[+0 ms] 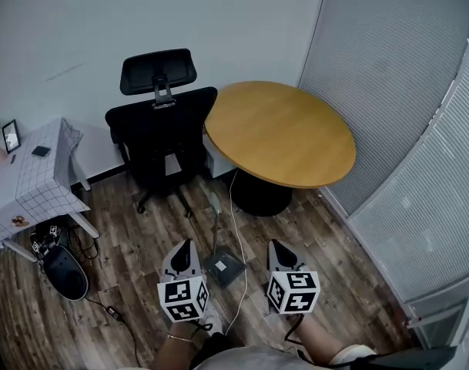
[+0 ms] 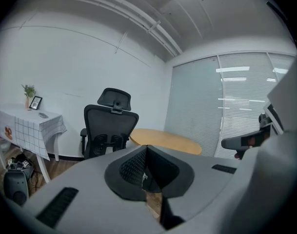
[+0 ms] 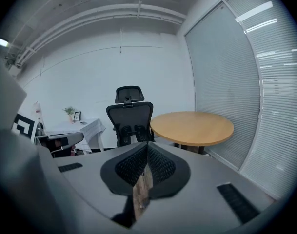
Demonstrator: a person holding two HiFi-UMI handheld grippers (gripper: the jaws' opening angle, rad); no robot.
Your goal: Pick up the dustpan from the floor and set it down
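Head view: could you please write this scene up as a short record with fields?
dustpan: on the wood floor, between the two grippers, touched by neither
left hand-held gripper: shut, empty
right hand-held gripper: shut, empty
ahead: black office chair beside round wooden table
task state: dustpan not yet picked up

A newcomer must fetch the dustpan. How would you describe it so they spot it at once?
Find the round wooden table. On the wood floor this side of its dark base lies the dustpan: a flat dark square pan with a long thin handle, unlike the thin white cable beside it.
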